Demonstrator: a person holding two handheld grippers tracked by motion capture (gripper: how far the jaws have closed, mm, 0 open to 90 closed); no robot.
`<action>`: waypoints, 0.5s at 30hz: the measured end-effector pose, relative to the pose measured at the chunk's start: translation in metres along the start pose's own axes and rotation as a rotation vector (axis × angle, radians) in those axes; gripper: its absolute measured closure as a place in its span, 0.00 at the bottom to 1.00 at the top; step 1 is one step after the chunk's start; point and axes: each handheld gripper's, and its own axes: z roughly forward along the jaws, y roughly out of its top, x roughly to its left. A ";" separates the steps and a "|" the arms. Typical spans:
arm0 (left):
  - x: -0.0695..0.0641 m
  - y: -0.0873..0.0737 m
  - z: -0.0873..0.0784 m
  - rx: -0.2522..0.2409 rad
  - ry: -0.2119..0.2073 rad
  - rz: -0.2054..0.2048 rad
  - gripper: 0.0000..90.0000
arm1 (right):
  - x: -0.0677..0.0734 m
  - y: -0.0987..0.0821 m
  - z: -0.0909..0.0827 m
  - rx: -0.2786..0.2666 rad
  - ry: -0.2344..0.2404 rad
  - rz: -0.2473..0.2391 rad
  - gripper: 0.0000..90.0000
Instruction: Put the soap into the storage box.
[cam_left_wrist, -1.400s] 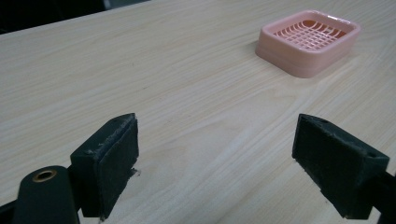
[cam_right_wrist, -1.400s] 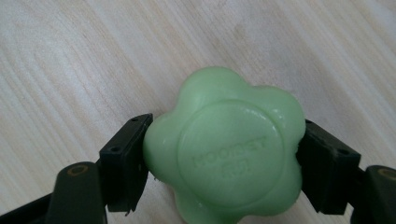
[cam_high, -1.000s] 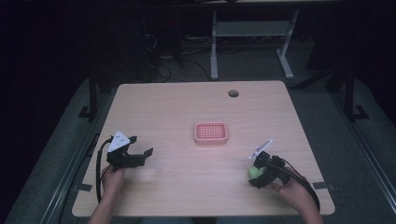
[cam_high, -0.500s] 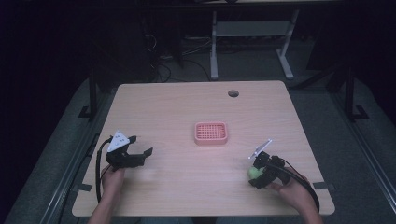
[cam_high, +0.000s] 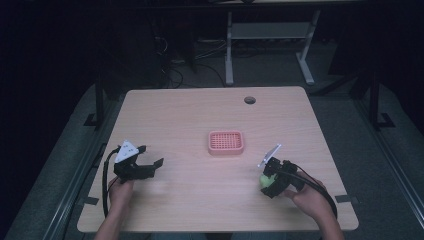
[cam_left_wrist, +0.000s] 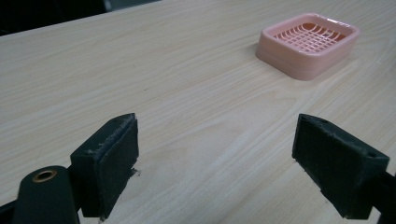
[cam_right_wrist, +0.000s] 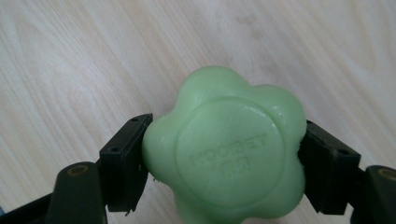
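Clamping green soap (cam_right_wrist: 229, 149), right gripper (cam_right_wrist: 224, 163), embossed lettering blurred, unreadable

Right gripper (cam_right_wrist: 224, 163) clamped on green flower-shaped soap (cam_right_wrist: 224, 149), one jaw each side, embossed face toward camera. Light wood table (cam_right_wrist: 93, 56) behind it.

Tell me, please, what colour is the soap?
Pale green soap, clearest in the right gripper view.
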 end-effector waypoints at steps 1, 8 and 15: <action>0.000 0.000 0.000 0.000 0.001 0.004 0.16 | 0.000 0.002 -0.001 -0.001 0.004 -0.005 0.29; 0.000 0.000 0.001 -0.004 -0.001 -0.004 0.16 | -0.006 0.017 -0.007 -0.008 0.011 -0.024 0.29; 0.001 -0.001 0.001 0.000 0.001 -0.009 0.16 | -0.010 0.029 -0.013 -0.028 0.014 -0.030 0.29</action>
